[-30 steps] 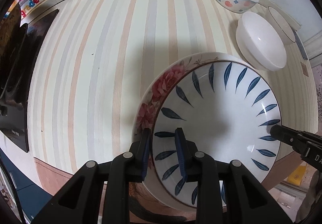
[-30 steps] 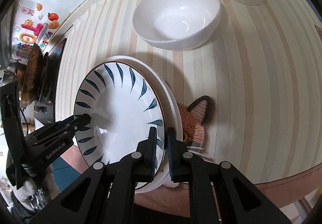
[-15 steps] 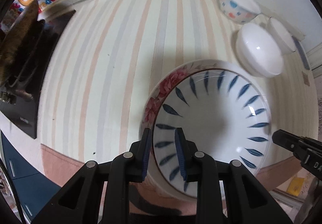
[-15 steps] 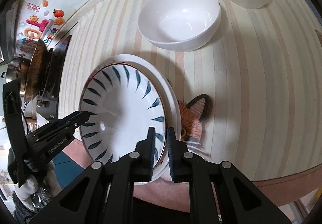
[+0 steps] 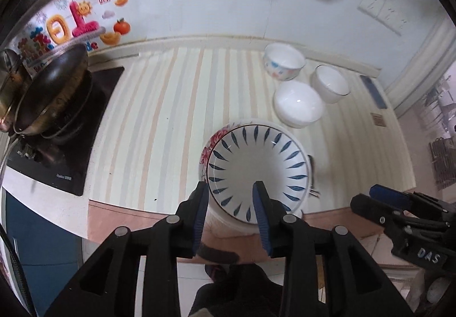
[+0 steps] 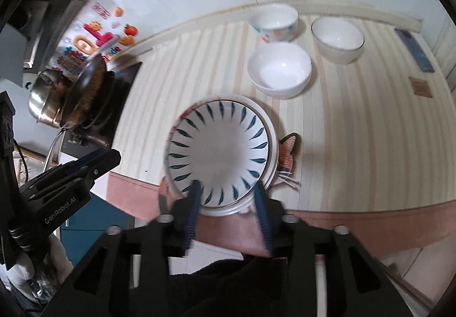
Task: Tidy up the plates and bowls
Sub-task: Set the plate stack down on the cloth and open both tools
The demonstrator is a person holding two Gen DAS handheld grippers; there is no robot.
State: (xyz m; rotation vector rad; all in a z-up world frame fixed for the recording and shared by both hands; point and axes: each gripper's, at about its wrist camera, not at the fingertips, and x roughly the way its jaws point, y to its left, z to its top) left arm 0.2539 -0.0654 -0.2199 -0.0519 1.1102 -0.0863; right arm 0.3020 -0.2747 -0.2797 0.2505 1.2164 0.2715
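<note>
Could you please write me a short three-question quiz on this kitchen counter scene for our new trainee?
1. True or false: the leaf-pattern plate rests on another plate.
2. How many bowls stand behind the plates?
3. The right gripper is: A) clamped on the plate rim, B) open and clear of the plate, C) holding a bowl.

Key:
1. True; the floral plate lies under it.
2. Three: dotted bowl, plain bowl, dark-rimmed bowl.
3. B.

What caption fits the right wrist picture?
Open right gripper above blue-leaf patterned plate stacked on striped counter.
</note>
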